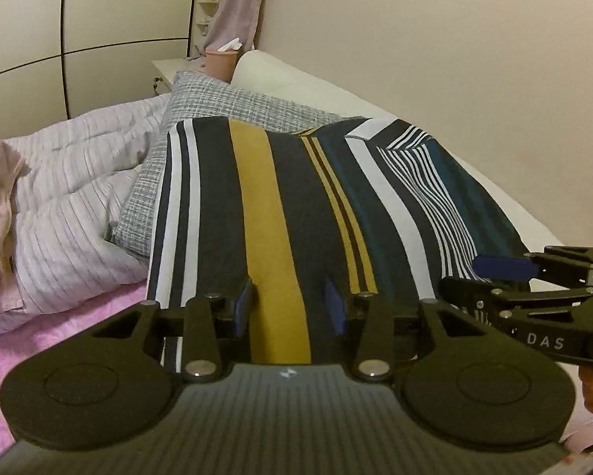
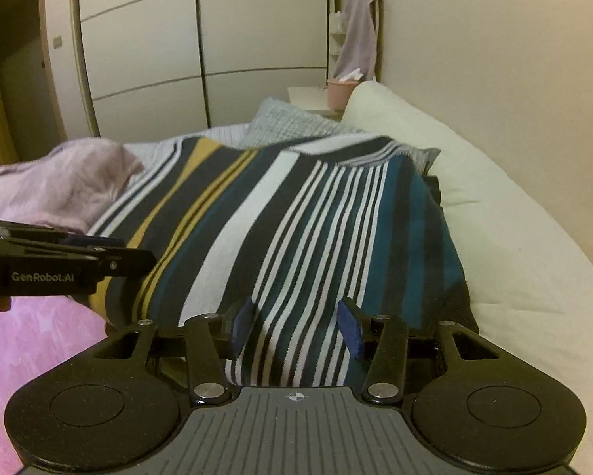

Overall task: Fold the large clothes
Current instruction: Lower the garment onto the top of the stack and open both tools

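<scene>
A large garment (image 1: 280, 198) with navy, white, mustard and teal stripes lies folded into a long rectangle on the bed, its far end resting on a pillow. In the right wrist view the garment (image 2: 304, 229) shows its thin white stripes and teal side. My left gripper (image 1: 288, 304) hovers open over the garment's near end, blue pads on either side of the mustard stripe, holding nothing. My right gripper (image 2: 296, 326) is open too, over the thin stripes at the near edge. Each gripper shows in the other's view: right gripper (image 1: 498, 273), left gripper (image 2: 94, 243).
A grey checked pillow (image 1: 201, 118) and a striped lilac duvet (image 1: 78, 206) lie to the left on a pink sheet (image 1: 59, 340). A cream headboard cushion (image 2: 514, 217) runs along the right wall. Beyond stand a pink bin (image 2: 340, 93), a nightstand and wardrobe doors (image 2: 201, 47).
</scene>
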Motion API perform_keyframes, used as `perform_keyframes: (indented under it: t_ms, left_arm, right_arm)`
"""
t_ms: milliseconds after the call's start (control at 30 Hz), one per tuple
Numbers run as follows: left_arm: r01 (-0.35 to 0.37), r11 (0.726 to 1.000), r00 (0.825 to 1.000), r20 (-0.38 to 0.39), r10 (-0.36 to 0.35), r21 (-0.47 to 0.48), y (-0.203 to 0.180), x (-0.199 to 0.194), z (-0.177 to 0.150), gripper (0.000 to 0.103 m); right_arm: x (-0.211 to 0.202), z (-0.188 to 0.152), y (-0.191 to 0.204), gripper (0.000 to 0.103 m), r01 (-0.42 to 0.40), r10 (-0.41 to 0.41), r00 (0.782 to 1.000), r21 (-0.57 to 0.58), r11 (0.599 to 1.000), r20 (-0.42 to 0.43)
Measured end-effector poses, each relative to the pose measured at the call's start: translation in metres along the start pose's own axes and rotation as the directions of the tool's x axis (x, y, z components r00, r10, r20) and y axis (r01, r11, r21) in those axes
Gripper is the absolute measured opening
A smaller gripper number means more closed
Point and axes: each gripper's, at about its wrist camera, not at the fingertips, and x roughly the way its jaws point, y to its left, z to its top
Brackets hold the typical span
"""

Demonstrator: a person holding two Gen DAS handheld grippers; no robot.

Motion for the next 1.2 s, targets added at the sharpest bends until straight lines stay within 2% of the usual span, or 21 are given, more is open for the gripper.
perform_keyframes:
  t_ms: [167,267,367,433,467,600,733,900,1200]
  left_arm:
    - [-0.040,0.999,0.999,-0.006,0.040,-0.027,-0.003,-0.011,0.005,0.040]
    - [-0.075,0.996,0.997,-0.007,0.075,-0.038,-0.004,-0.017,0.015,0.042]
    - [-0.077,0.996,0.997,0.003,0.077,-0.051,-0.006,-0.035,0.019,0.051]
    - [-0.083,0.995,0.996,0.012,0.084,-0.056,-0.010,-0.053,0.019,0.062]
    - [-0.087,0.995,0.996,0.013,0.088,-0.054,-0.011,-0.061,0.018,0.063]
    - [-0.084,0.995,0.996,0.022,0.086,-0.056,-0.015,-0.091,0.010,0.070]
    - [-0.095,0.993,0.995,0.002,0.095,-0.069,-0.021,-0.115,-0.003,0.076]
    - [-0.088,0.993,0.996,-0.017,0.087,-0.080,-0.029,-0.144,-0.019,0.086]
    - [-0.089,0.993,0.996,-0.020,0.088,-0.075,-0.023,-0.206,-0.059,0.091]
  right_arm:
    - [-0.011,0.007,0.001,0.045,-0.013,0.013,1.000,0.035,0.999,-0.008]
    - [-0.023,0.026,0.000,0.050,-0.016,0.015,1.000,0.067,0.998,0.003]
    - [-0.046,0.030,-0.005,0.054,-0.048,0.042,0.998,0.120,0.992,0.051]
    - [-0.061,0.031,-0.006,0.060,-0.047,0.038,0.997,0.136,0.990,0.071]
    - [-0.069,0.031,-0.006,0.061,-0.045,0.035,0.996,0.140,0.989,0.079]
    - [-0.099,0.022,-0.007,0.066,-0.070,0.054,0.994,0.164,0.984,0.096]
    - [-0.122,0.012,-0.002,0.069,-0.059,0.044,0.995,0.175,0.983,0.087]
    - [-0.144,-0.003,0.011,0.071,-0.051,0.043,0.998,0.207,0.977,0.042]
    - [-0.188,-0.047,0.054,0.072,-0.033,0.047,0.998,0.235,0.971,-0.052]
